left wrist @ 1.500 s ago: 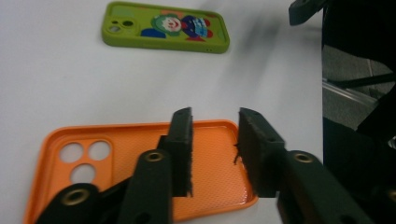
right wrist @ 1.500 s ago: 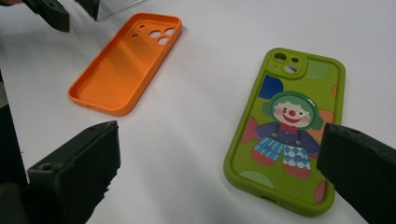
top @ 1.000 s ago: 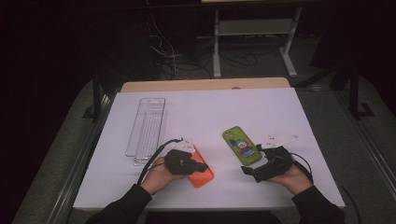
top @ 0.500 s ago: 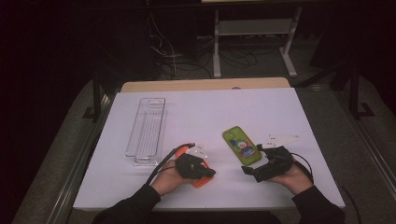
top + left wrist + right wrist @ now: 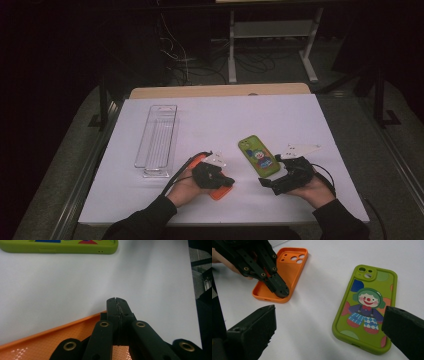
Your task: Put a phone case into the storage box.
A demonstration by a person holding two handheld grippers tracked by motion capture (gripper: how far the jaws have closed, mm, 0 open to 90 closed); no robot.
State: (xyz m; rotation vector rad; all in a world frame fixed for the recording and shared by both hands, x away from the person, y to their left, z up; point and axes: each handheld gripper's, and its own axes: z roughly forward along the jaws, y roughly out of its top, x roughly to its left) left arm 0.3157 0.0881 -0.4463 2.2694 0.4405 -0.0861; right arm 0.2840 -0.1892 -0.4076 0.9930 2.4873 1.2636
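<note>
A white-topped table (image 5: 300, 115) stands in a dark room, with a metal rack (image 5: 272, 30) and tangled cables (image 5: 185, 55) behind.

text: none legible | green phone case (image 5: 364, 310), right of frame: clown picture, no lettering | orange case (image 5: 280, 275), upper left: seemingly blank, partly hidden

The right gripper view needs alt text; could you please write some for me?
Two wide-open black jaws frame a green phone case with a clown picture, lying flat on a white table. Farther off, the left gripper, shut, rests over an empty orange phone case.
</note>
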